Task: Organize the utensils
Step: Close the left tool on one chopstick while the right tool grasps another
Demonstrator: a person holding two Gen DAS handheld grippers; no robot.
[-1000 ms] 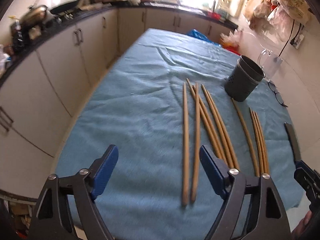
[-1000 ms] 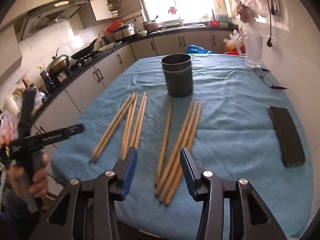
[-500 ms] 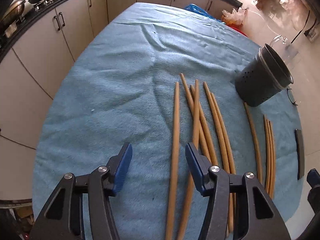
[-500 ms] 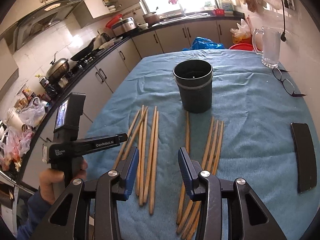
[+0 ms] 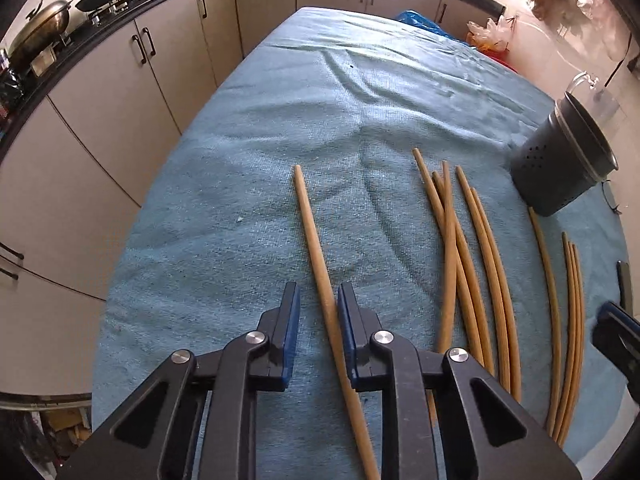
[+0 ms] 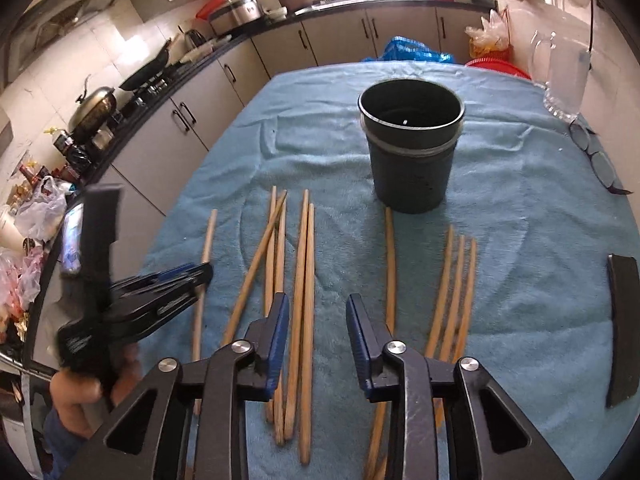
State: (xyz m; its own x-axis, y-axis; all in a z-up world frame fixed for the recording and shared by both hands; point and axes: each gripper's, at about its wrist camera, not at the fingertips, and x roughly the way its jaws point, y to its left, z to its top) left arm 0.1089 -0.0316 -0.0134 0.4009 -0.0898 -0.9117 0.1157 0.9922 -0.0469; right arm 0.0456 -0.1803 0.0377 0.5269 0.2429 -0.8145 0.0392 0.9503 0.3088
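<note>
Left wrist view: your left tool [image 5: 318, 312] has just been closing around lone chopstick [image 5: 316, 252]; right pad touching, left pad apart. Right tool [image 6: 316, 328], narrowing too, straddles chopstick pair [image 6: 303, 276], not pinching. Beyond on bench [image 5: 248, 184], holder [image 6: 412, 148] upright, awaiting sticks.

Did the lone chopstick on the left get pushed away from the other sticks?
Yes. The lone chopstick now lies apart, left of the crossed bunch, between the closing left gripper fingers.
</note>
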